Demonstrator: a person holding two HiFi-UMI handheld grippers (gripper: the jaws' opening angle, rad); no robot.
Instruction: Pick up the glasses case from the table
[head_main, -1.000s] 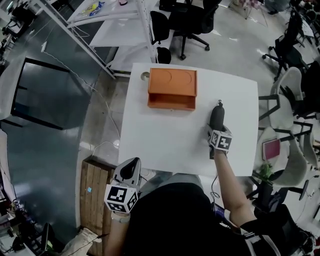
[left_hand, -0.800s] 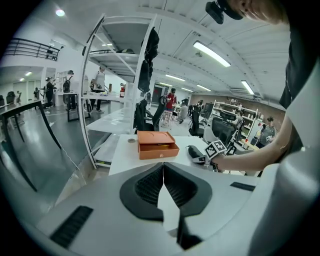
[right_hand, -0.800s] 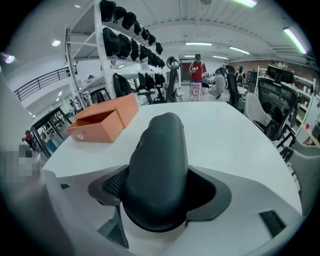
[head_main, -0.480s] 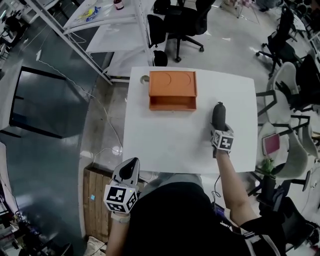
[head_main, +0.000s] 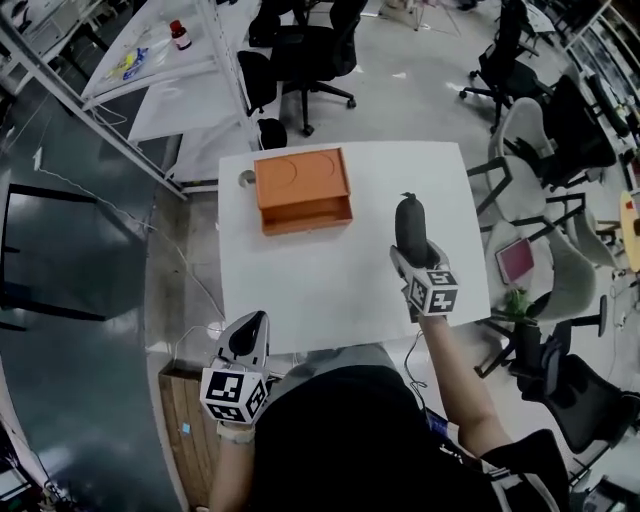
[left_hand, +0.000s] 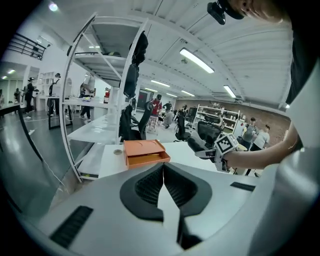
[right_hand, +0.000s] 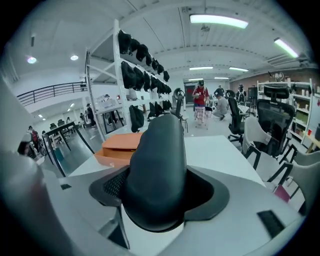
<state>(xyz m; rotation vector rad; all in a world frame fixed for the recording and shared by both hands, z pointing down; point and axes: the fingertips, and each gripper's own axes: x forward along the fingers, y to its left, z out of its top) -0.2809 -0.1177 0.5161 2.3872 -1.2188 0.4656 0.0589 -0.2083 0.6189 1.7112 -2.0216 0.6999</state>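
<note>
The dark glasses case (head_main: 409, 220) stands out forward from between the jaws of my right gripper (head_main: 411, 250), which is shut on its near end and holds it up above the white table (head_main: 320, 290). In the right gripper view the case (right_hand: 157, 170) fills the gap between the pads and hides the middle of the scene. My left gripper (head_main: 252, 330) hangs off the table's near left corner, beside the person's body, shut with nothing in it (left_hand: 162, 172). From the left gripper view the case (left_hand: 199, 144) shows raised at the right.
An orange box (head_main: 301, 189) with an open drawer front lies on the far left part of the table. A small round grommet (head_main: 246, 178) sits in the far left corner. Office chairs (head_main: 530, 150) stand to the right and behind, and a shelf rack (head_main: 170, 90) to the far left.
My right gripper has risen with the glasses case, lifting it off the table top. The left gripper shifted slightly near the table's corner. The head view has swung.
</note>
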